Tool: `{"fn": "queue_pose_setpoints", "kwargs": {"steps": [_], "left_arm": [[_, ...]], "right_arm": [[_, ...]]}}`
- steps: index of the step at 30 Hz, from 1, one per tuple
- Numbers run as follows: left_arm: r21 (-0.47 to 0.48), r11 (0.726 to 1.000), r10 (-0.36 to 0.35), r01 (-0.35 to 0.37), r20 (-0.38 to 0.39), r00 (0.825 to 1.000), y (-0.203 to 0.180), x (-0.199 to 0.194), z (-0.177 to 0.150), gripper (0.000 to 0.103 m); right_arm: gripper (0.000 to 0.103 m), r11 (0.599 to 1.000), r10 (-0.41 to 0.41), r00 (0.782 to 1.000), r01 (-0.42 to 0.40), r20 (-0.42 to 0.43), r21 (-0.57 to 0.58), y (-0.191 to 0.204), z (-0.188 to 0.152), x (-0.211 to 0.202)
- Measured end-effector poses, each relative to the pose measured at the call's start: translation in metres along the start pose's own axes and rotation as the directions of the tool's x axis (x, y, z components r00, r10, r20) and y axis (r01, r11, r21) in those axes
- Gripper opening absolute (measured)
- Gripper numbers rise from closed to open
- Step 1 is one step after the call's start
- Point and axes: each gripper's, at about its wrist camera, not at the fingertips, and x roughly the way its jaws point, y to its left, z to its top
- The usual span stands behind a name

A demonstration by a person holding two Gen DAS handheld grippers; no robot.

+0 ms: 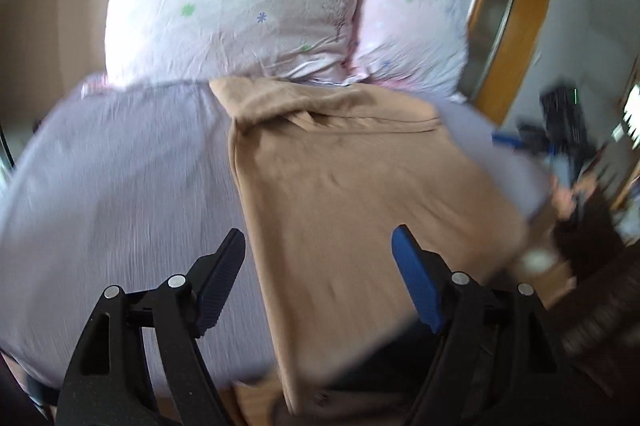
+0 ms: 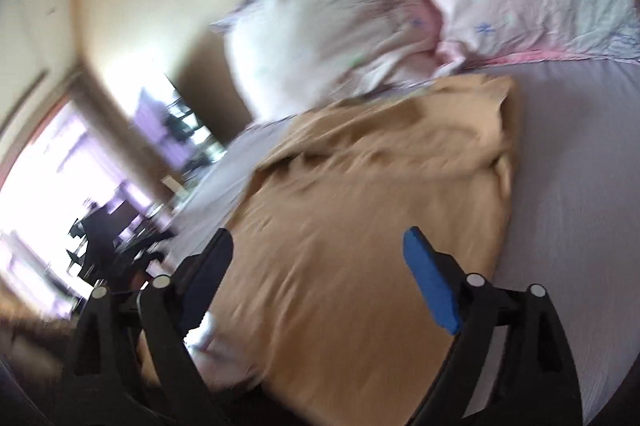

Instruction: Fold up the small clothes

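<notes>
- My left claw point(image 1: 320, 258) hangs over the near part of the bed with its two fingers spread wide and nothing between them.
- My right claw point(image 2: 320, 258) is spread just as wide, and it too grips nothing.
- The tan garment point(image 1: 360, 178) lies flat on the lilac sheet point(image 1: 120, 166), its long side running away from me toward the pillows.
- Its far end shows a folded-over band point(image 1: 304, 106) lying just short of the pillows.
- Its near edge hangs over the front of the bed, below my left claw.
- From the right wrist the tan garment point(image 2: 360, 206) looks rumpled at its far end, though blur hides the detail.
- Two pale flowered pillows sit at the head, a larger one point(image 1: 228, 6) and a pinker one point(image 1: 412, 34), touching each other.
- A wooden door frame point(image 1: 516, 38) stands beyond the bed.
</notes>
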Motion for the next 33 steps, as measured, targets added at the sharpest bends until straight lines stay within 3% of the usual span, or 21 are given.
{"fn": "queue_pose_setpoints", "kwargs": {"steps": [3,7,10,14,16,17,19,20,21,22,24,27,30,33], "left_arm": [[-0.073,0.995,-0.066,0.065,-0.021,0.998,0.016,-0.022,-0.037,0.081],[-0.142,0.987,-0.082,0.071,-0.077,0.994,0.027,-0.025,-0.073,0.081],[-0.159,0.984,-0.097,0.077,-0.123,0.988,0.028,-0.004,-0.085,0.081],[-0.197,0.972,-0.155,0.126,-0.142,0.978,0.026,0.029,-0.082,0.081],[-0.235,0.961,-0.185,0.148,-0.145,0.972,0.028,0.040,-0.084,0.073],[-0.256,0.954,-0.199,0.156,-0.150,0.969,0.029,0.043,-0.086,0.068],[-0.300,0.938,-0.227,0.170,-0.163,0.960,0.031,0.053,-0.088,0.046],[-0.334,0.925,-0.246,0.179,-0.170,0.954,0.033,0.059,-0.089,0.036],[-0.360,0.914,-0.260,0.185,-0.171,0.950,0.034,0.061,-0.091,0.013],[-0.401,0.893,-0.288,0.203,-0.164,0.944,0.038,0.062,-0.093,0.004],[-0.470,0.843,-0.349,0.261,-0.109,0.931,0.047,0.055,-0.094,0.004],[-0.470,0.828,-0.363,0.306,-0.032,0.931,0.050,0.034,-0.079,0.004],[-0.438,0.827,-0.366,0.354,0.060,0.929,0.054,0.017,-0.043,0.004],[-0.358,0.872,-0.316,0.335,0.112,0.942,0.056,0.015,0.017,0.004]], "right_arm": [[0.093,1.000,0.012,0.997,-0.014,-0.072,-0.022,0.016,-0.064,-0.037],[0.093,0.981,-0.081,0.991,0.098,-0.104,0.167,-0.015,-0.121,-0.063],[0.093,0.961,-0.063,0.992,0.091,-0.111,0.262,-0.043,-0.133,-0.048],[0.093,0.954,0.042,0.994,-0.011,-0.099,0.299,-0.055,-0.135,-0.019],[0.092,0.951,0.085,0.991,-0.049,-0.103,0.305,-0.060,-0.133,-0.002],[0.087,0.949,0.107,0.989,-0.072,-0.099,0.308,-0.060,-0.133,0.003],[0.060,0.940,0.161,0.984,-0.127,-0.081,0.317,-0.062,-0.134,0.010],[0.029,0.936,0.182,0.981,-0.150,-0.073,0.320,-0.062,-0.135,0.011],[0.006,0.933,0.196,0.978,-0.165,-0.068,0.320,-0.062,-0.134,0.013],[0.006,0.932,0.210,0.976,-0.182,-0.057,0.312,-0.062,-0.134,0.010],[0.005,0.934,0.235,0.972,-0.217,-0.029,0.282,-0.056,-0.132,0.000],[0.005,0.944,0.257,0.965,-0.261,0.048,0.199,-0.039,-0.104,-0.021],[0.005,0.958,0.255,0.959,-0.267,0.121,0.103,-0.027,-0.062,-0.039],[0.005,0.971,0.232,0.950,-0.238,0.209,0.004,-0.016,0.006,-0.048]]}}
